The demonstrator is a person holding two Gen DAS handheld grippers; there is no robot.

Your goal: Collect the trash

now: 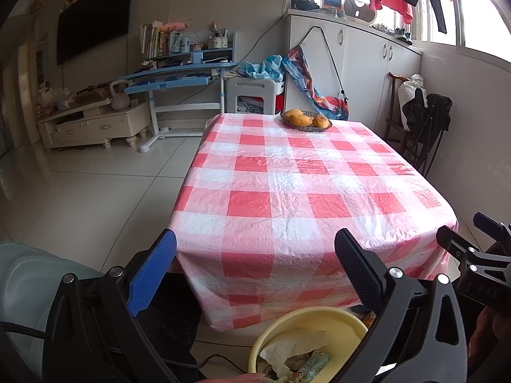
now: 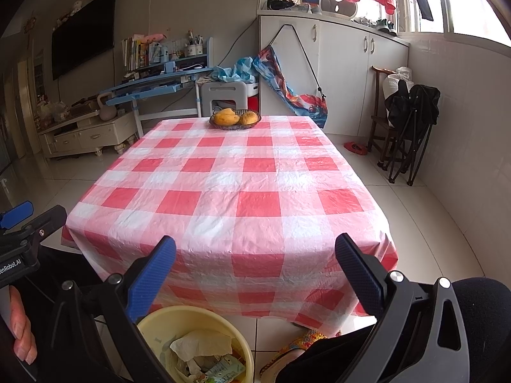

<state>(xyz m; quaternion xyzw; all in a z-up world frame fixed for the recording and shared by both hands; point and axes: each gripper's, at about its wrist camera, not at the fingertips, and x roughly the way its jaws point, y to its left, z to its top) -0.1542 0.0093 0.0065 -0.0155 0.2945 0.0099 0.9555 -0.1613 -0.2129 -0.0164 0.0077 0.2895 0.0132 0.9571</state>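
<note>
A yellow bin [image 1: 335, 317] stands on the floor in front of the table and holds crumpled tissue [image 1: 293, 348] and a printed wrapper [image 1: 314, 365]. It also shows in the right wrist view [image 2: 166, 319], with tissue [image 2: 204, 344] and a wrapper [image 2: 226, 368] inside. My left gripper [image 1: 255, 271] is open and empty, held above and behind the bin. My right gripper [image 2: 255, 271] is open and empty, beside the left one. The right gripper shows at the right edge of the left wrist view [image 1: 479, 249]; the left gripper shows at the left edge of the right wrist view [image 2: 28, 223].
A table with a red and white checked cloth [image 1: 287, 185] [image 2: 230, 191] carries a dark basket of mangoes [image 1: 306, 120] [image 2: 234, 118] at its far end. Folded black chairs [image 2: 412, 121] stand at the right wall. A blue desk [image 1: 179, 76] and white cabinets [image 2: 345, 73] stand behind.
</note>
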